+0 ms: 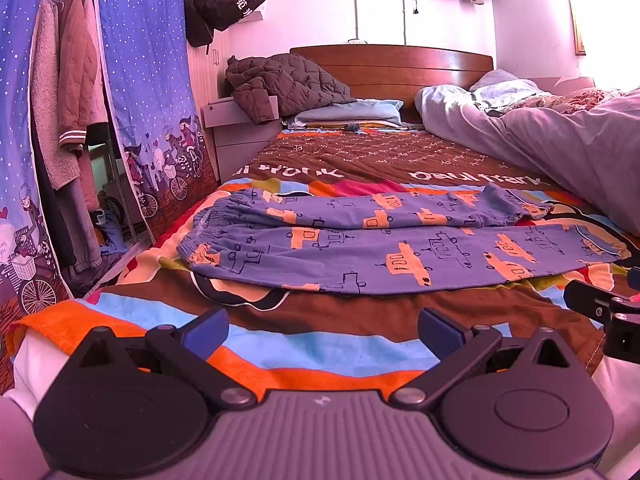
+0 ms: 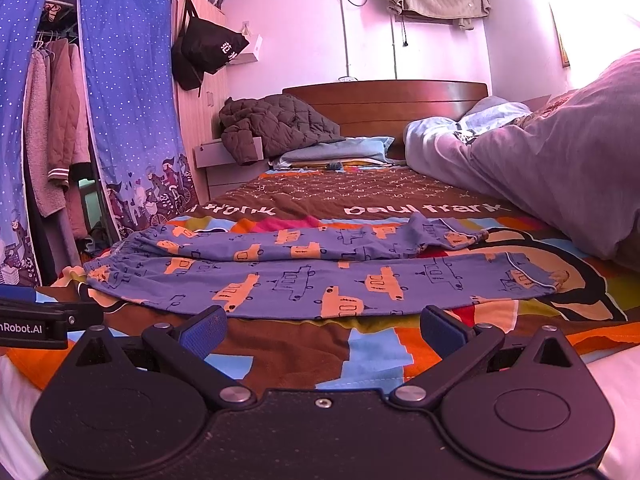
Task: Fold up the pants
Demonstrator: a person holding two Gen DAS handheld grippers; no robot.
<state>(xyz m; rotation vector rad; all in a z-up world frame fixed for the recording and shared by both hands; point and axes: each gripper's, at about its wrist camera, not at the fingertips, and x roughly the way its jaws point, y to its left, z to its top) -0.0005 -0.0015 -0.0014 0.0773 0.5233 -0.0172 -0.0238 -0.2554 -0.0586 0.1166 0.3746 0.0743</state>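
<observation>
1. While the left tongs point(image 1: 320, 330) are hovering wide open and empty over the near edge of the bed point(image 1: 360, 336), the pants point(image 1: 400, 248) are lying flat ahead of them, a little to the right, long axis running left to right: waistband on the left, cuffs on the right.
2. Seen from the left wrist, the waistband is sitting nearer these tongs; the right tongs point(image 1: 600, 308) are poking in at the right edge, cut off, below the cuffs.
3. Seen from the right wrist, the right tongs point(image 2: 320, 334) are also gaping wide with nothing held, and the pants point(image 2: 320, 280) are lying just ahead, the near leg's hem close to the fingertips.
4. Both legs are showing side by side, the far one rumpled and partly hidden behind the near one; whether the left tongs point(image 2: 36, 320), cut off at the left edge, are touching the cloth is not clear.
</observation>
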